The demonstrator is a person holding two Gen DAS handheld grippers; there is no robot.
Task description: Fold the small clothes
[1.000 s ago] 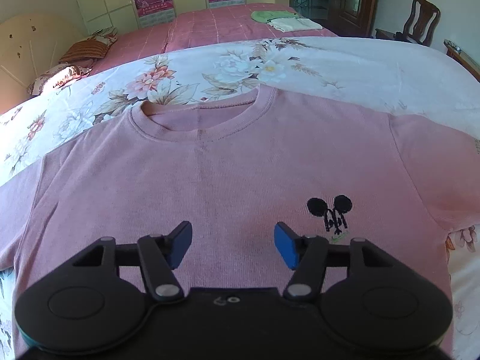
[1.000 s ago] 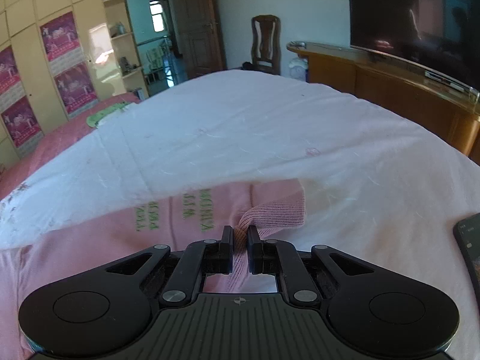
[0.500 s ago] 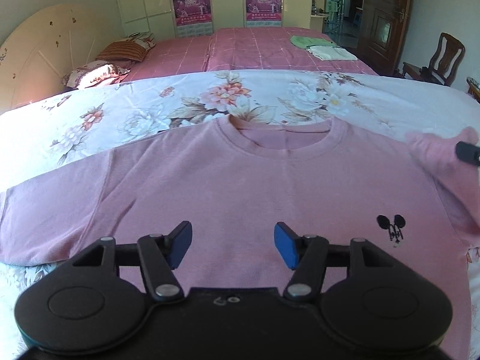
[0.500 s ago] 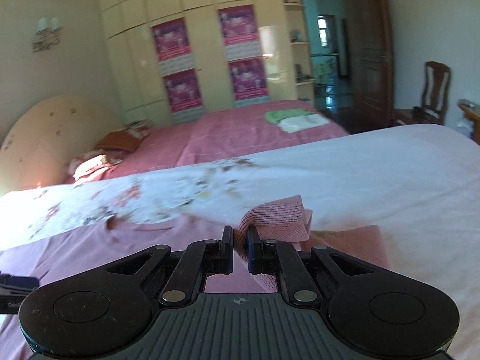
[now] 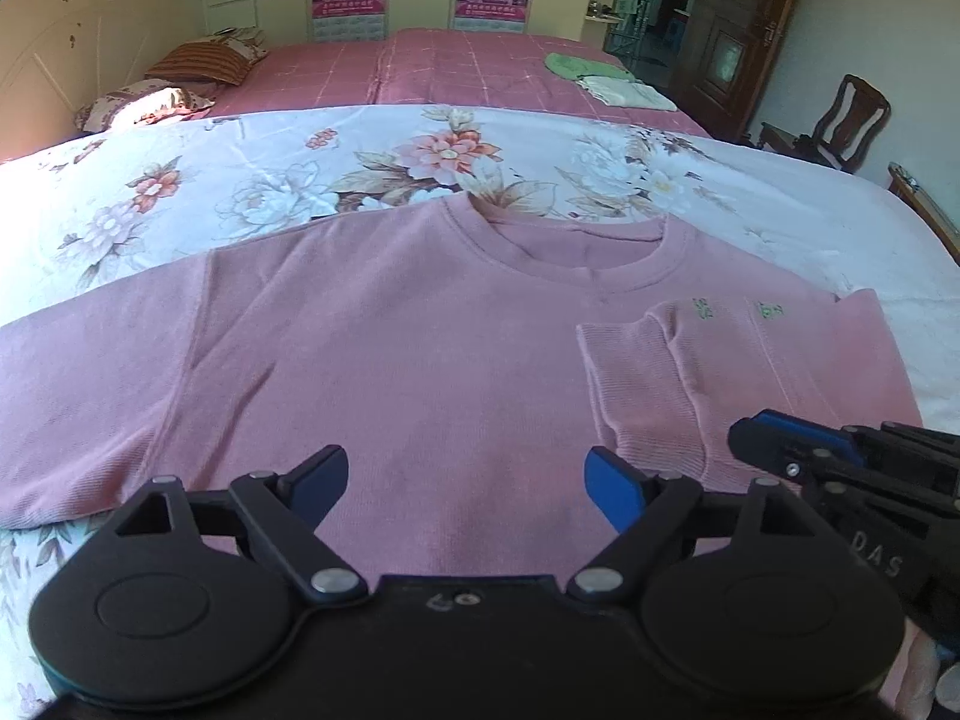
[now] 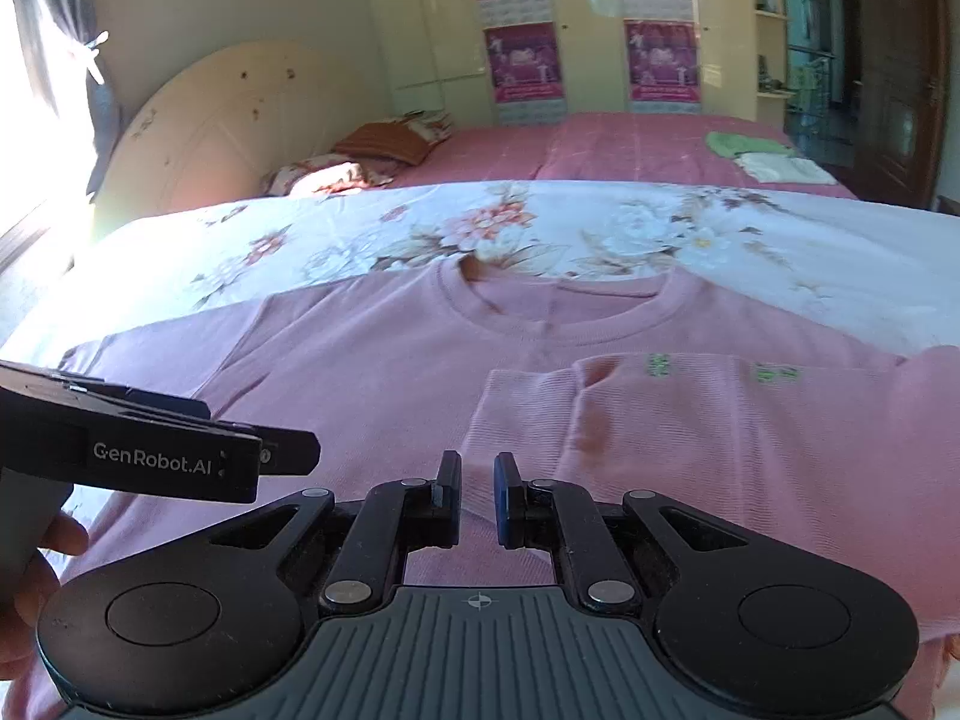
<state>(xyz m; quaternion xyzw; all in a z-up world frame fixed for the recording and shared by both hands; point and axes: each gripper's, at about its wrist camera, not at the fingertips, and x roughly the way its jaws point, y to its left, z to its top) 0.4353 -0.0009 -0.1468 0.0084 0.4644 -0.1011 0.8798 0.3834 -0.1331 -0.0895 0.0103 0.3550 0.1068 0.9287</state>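
Note:
A pink T-shirt [image 5: 390, 360] lies front up on the floral sheet [image 5: 240, 192], collar at the far side. Its right sleeve [image 5: 750, 372] is folded inward over the chest, green print on top. My left gripper [image 5: 465, 480] hovers over the shirt's lower middle; its jaws are opening with nothing between them. In the right wrist view it shows from the side, the left gripper [image 6: 264, 456]. My right gripper [image 6: 477, 474] is shut low over the folded sleeve [image 6: 690, 438], with the ribbed cuff edge running in between its tips. In the left wrist view the right gripper [image 5: 741, 435] rests at the sleeve's near edge.
A second bed with a pink cover [image 5: 450, 66] stands behind, bearing pillows [image 5: 198, 60] and folded green and white cloths [image 5: 606, 78]. A wooden chair [image 5: 846, 120] and a dark door [image 5: 732, 30] are at the right. A hand [image 6: 36, 552] holds the left gripper.
The right gripper carried the right sleeve across and laid it on the chest. The left gripper slid toward the shirt's left side and its jaws widened.

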